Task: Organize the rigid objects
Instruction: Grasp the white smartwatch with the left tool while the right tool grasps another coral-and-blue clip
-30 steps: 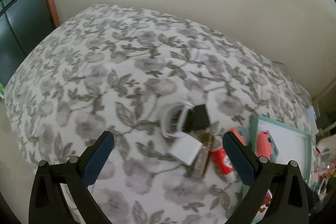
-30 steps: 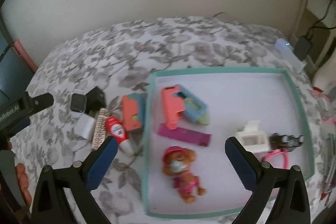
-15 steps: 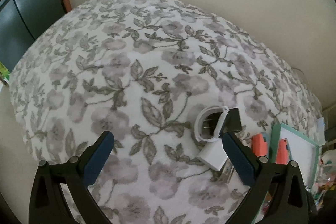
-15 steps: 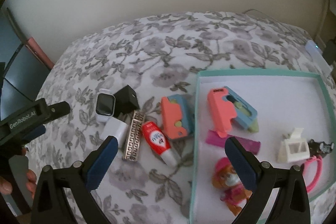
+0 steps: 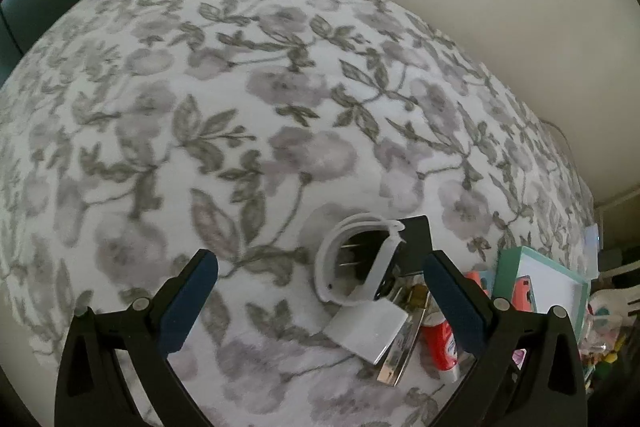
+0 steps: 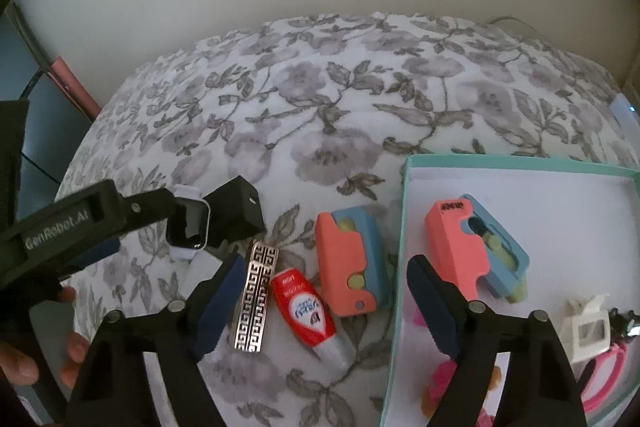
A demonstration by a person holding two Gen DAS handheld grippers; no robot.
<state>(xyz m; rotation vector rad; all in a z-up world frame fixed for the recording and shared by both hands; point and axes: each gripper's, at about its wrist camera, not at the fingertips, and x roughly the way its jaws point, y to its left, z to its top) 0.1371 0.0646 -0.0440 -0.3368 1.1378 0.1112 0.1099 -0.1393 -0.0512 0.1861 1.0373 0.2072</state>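
1. Step in hand, judged: reaching for the loose items left on the flowered bedspread [image 6: 328, 115], just outside the left wall of the teal tray [image 6: 402, 227]. Tray already holding a coral-and-blue toy [image 6: 472, 247], a white block [image 6: 586, 331] and a pink figure, partly hidden.
2. Loose items, all left of the tray: second coral-and-blue toy [image 6: 348, 263] just beside the tray wall, then red-and-white tube [image 6: 306, 307], patterned metal bar [image 6: 256, 303], white square piece [image 5: 370, 329], black cube [image 6: 236, 213] and white watch [image 6: 190, 227] farthest out.
3. Right gripper [image 6: 320, 303]: tilted steeply down over the bar, tube and toy, all three showing between the fingers. Jaws just been closing, now moderately wide; nothing pressed by the pads.
4. Left gripper [image 5: 320, 299]: also pitched down, jaws wide and empty, watch and white square piece lying between the fingers, untouched. Bare fingers of the holding hand [image 6: 24, 359] visible at the frame's lower left.
5. Next move, judged: centre on one item only, most likely the tube or the toy, lower, close, carry across the tray wall.
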